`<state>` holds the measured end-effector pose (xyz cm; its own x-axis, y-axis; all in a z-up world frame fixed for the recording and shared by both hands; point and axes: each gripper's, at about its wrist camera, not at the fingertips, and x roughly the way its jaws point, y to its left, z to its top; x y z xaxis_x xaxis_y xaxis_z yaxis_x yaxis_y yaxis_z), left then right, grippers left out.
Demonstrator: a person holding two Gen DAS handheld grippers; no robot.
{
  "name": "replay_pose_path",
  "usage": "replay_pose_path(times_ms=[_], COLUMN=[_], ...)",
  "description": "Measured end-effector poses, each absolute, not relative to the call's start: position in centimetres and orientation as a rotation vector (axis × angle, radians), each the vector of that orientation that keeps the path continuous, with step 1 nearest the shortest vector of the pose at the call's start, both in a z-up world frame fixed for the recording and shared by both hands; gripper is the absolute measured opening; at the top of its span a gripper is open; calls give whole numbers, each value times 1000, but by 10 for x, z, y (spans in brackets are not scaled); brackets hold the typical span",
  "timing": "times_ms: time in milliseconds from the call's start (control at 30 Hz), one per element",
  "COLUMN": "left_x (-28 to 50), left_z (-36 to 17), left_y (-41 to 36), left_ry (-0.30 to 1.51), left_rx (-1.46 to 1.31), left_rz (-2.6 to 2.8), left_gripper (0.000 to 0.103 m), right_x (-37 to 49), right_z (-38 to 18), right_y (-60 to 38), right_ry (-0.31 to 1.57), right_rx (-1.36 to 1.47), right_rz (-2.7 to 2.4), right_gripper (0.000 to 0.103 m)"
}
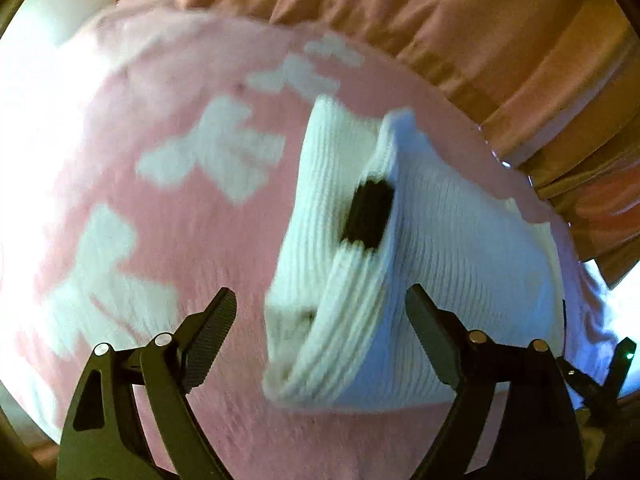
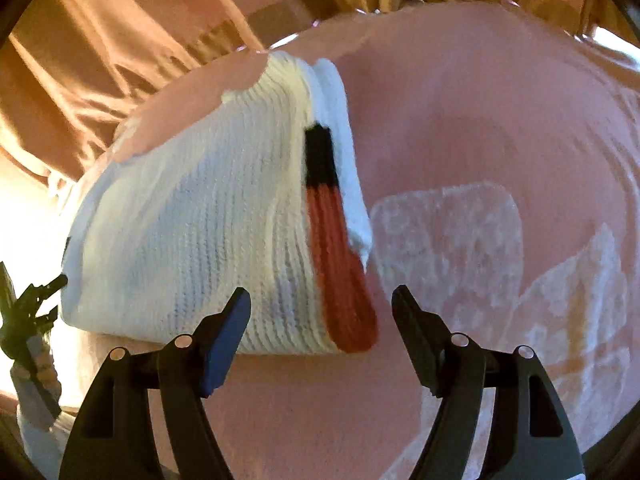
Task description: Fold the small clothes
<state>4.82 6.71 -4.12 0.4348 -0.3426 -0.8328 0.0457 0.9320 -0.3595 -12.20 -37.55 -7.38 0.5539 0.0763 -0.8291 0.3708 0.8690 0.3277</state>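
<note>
A small white ribbed knit garment [image 1: 448,264] lies folded on a pink blanket, its thick rolled edge showing a black patch [image 1: 368,216]. My left gripper [image 1: 320,300] hovers over that rolled edge with its jaws wide apart and the pads touching nothing. In the right wrist view the same white knit [image 2: 188,232] shows a red strip [image 2: 340,280] topped by a black block [image 2: 320,156] along its right edge. My right gripper [image 2: 322,300] stands open just above the lower end of the red strip, with no cloth pinched.
The pink blanket [image 1: 208,248] with white blocky shapes covers the work surface [image 2: 460,120]. Orange-brown draped fabric [image 1: 480,32] hangs behind it [image 2: 100,64]. Black parts of the other tool show at the edges [image 1: 616,364] [image 2: 28,312].
</note>
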Motion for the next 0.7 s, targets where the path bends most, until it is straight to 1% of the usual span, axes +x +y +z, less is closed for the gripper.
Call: replay_pose_path(times_ms=[100,200,267,333,367,400,433,500,600,633,700], left_x=[45,44,44,44,44,44,44,40,23,12,-12], left_z=[-58,-55,-56,-54,-53,-51,-50,-38,-10,0,3], left_y=[63,54,53,52,53,55,57,62,62,64,68], left_ry=[1153,1142,1145,1143,1144,1151,1158,1154,1112,1107,1141], left_rx=[-359,-335,-339,-345,-362,-403,-427,-458,-363,-325,-275], left_rz=[-226,-220,-203,-196,-199,-222,-238,-277,-328,-356,-391], left_gripper=[84,84,80,58,52,36,27,21,19,19,19], right_x=[-120,-113,-109,-108,-108,-108,-112,-126,-161,-176,-196], right_z=[-84,-90,-91,-90,-89,-87,-81,-60,-28,-19,-15], right_y=[-375,-370,-364,-360,-360,-362,-364,-368,-374,-374,-369], right_ry=[991,982,965,938,931,925,902,843,779,778,818], right_rx=[574,608,576,567,567,576,595,568,559,537,478], right_rz=[-157,-143,-153,-159,-145,-128,-115,-116,-107,-113,-149], right_gripper=[72,74,73,58,25,17,17,14,14,14,14])
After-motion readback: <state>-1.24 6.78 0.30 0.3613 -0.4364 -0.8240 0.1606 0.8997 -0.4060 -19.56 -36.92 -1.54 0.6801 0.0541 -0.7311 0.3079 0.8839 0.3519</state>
